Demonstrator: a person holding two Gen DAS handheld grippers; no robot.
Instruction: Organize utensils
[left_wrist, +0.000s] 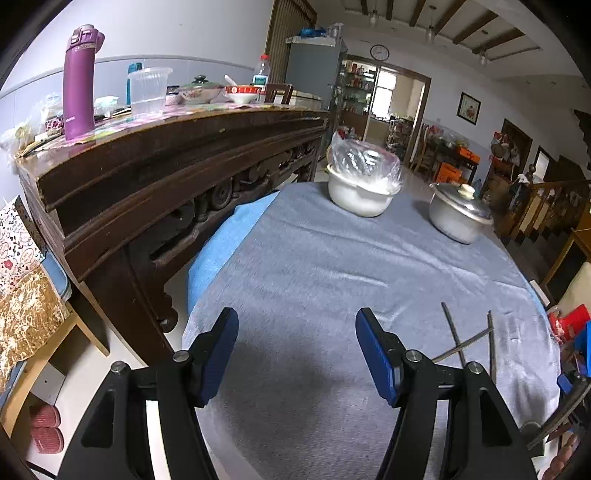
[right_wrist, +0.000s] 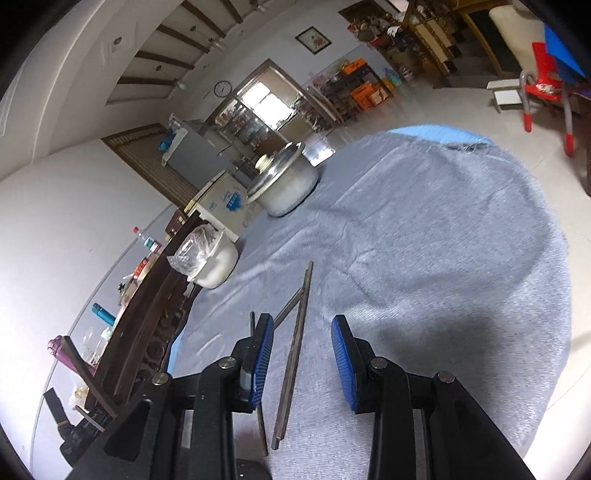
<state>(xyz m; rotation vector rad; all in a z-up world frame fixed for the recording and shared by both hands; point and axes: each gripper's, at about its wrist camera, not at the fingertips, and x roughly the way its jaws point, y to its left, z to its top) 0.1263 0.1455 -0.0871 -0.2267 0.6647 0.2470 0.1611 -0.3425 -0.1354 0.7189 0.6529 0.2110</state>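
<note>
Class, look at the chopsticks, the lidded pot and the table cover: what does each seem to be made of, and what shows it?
Chopsticks: probably metal; thin, square-edged, dull grey sheen.
Lidded pot: likely aluminium or steel; matt silvery body, shinier lid with a pale knob.
Table cover: woven cloth, grey-blue; soft wrinkles, fine ribbing and a frayed edge.

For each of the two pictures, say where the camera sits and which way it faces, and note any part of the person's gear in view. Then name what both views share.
Left wrist: on the left gripper, facing forward and down over the grey cloth beside the dark wooden sideboard; its open blue-padded fingers show.
Right wrist: on the right gripper, rolled sideways, facing down across the cloth; its fingers straddle a chopstick without touching it.
Shared: metal chopsticks, white bowl, lidded pot, wall clock.
</note>
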